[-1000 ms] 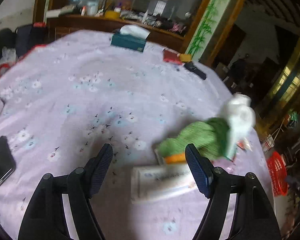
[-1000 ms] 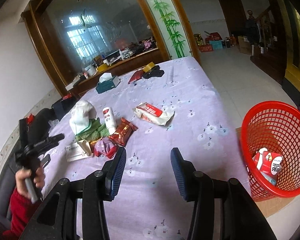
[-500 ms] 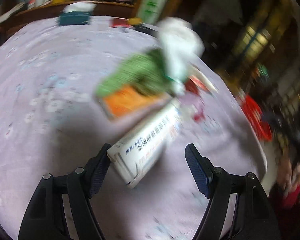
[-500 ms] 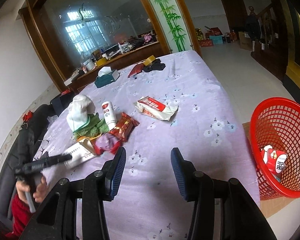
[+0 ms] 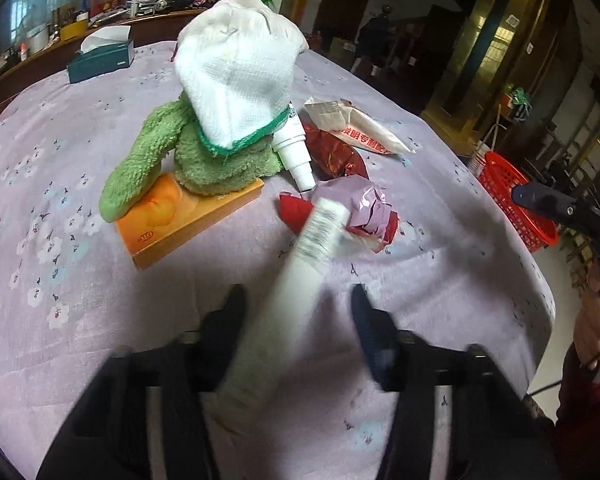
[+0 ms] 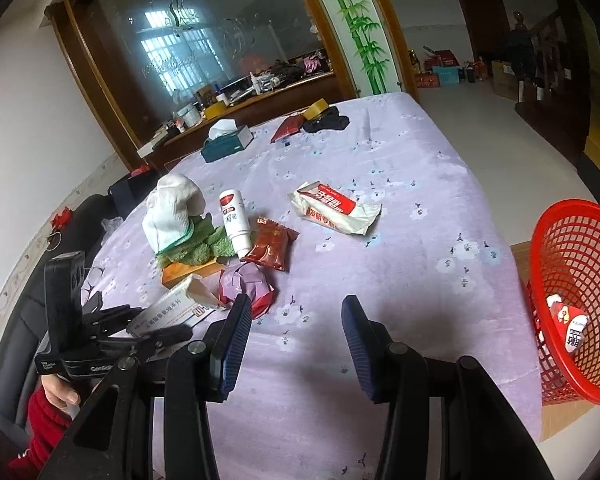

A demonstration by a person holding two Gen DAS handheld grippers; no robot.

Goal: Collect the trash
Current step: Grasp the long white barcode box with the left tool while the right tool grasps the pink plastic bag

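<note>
1. Nearest in our left wrist view, the left tongs (image 5: 296, 316) have just been closing with a long white carton (image 5: 296, 280) between their jaws. The carton is blurred, and we cannot tell whether both pads press on it.
2. In the right wrist view the same carton (image 6: 168, 312) sits in the left tongs (image 6: 156, 326) at the near left edge of the desk (image 6: 380, 264), which is covered with a lilac flowered cloth. A hand in a red sleeve (image 6: 40, 424) holds that tool.
3. Our right tongs (image 6: 292, 332) are released over bare cloth, with nothing between their jaws.
4. Just past the carton's tip lies a crumpled pink and red wrapper (image 5: 364, 208), with an orange box (image 5: 188, 216) to its left.
5. On the box rests a green cloth (image 5: 204, 160) with a white cap (image 5: 236, 76) on top of it.
6. Beside them lie a white bottle (image 6: 234, 222), a dark red snack packet (image 6: 272, 246) and, further on, a torn white and red packet (image 6: 336, 208).
7. A red mesh basket (image 6: 580, 280) stands on the floor off the desk's right edge, with packets inside.
8. At the far end sits a teal tissue box (image 6: 226, 142).
</note>
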